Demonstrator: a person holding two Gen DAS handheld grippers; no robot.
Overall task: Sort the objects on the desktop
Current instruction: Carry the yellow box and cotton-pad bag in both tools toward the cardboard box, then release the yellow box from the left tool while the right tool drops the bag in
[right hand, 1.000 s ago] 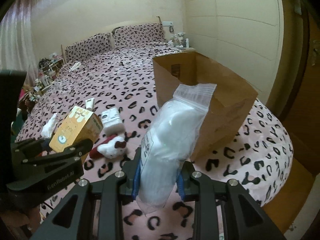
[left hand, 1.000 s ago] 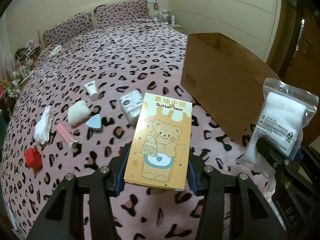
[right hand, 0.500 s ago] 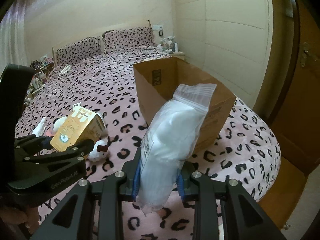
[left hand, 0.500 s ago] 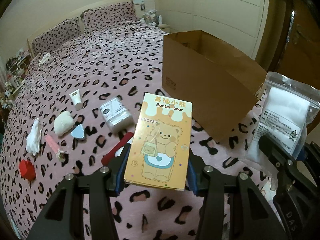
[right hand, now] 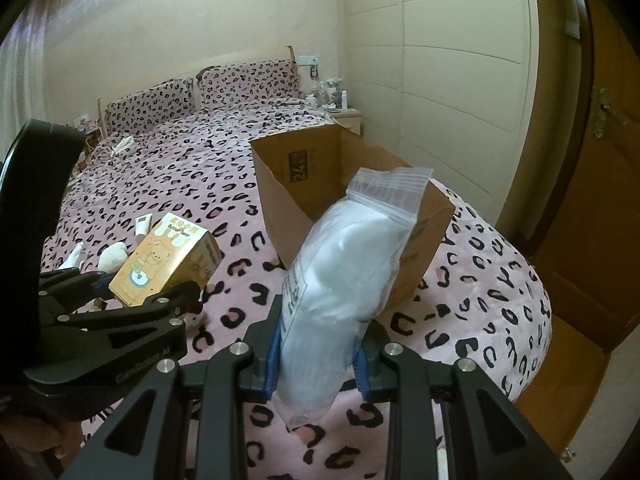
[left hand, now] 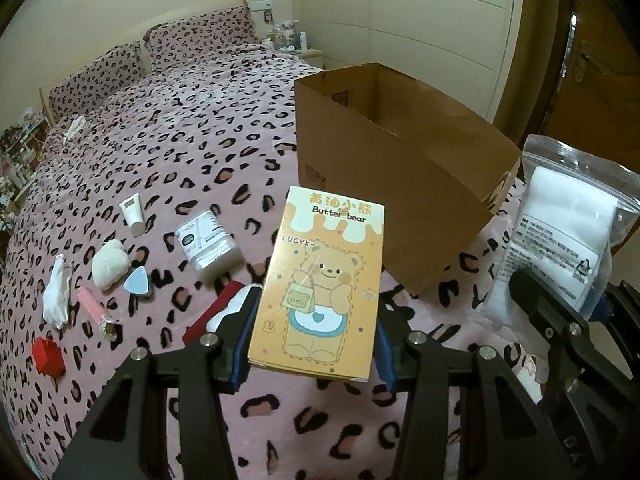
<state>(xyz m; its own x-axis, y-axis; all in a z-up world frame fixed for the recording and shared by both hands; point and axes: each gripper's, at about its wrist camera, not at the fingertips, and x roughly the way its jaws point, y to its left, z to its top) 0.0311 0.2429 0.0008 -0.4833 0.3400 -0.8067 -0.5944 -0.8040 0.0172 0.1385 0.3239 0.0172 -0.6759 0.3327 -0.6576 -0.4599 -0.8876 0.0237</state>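
My left gripper [left hand: 312,344] is shut on a yellow "Butter bear" box [left hand: 320,284] and holds it above the bed, near the open brown cardboard box [left hand: 400,168]. My right gripper [right hand: 318,360] is shut on a clear zip bag of white material [right hand: 344,276], held upright in front of the cardboard box [right hand: 348,184]. The bag also shows at the right of the left wrist view [left hand: 560,232], and the bear box at the left of the right wrist view [right hand: 168,256].
On the leopard-print bed [left hand: 180,140] lie a white tube [left hand: 132,212], a white packet [left hand: 208,244], a white plush [left hand: 110,268], a blue triangle [left hand: 136,282], a pink item [left hand: 92,306], a white cloth [left hand: 56,292], a red box [left hand: 48,358]. A wooden door [right hand: 580,200] stands right.
Both grippers have lifted and moved toward the cardboard box with their loads; the box's open inside now shows more. The items on the bed have not moved.
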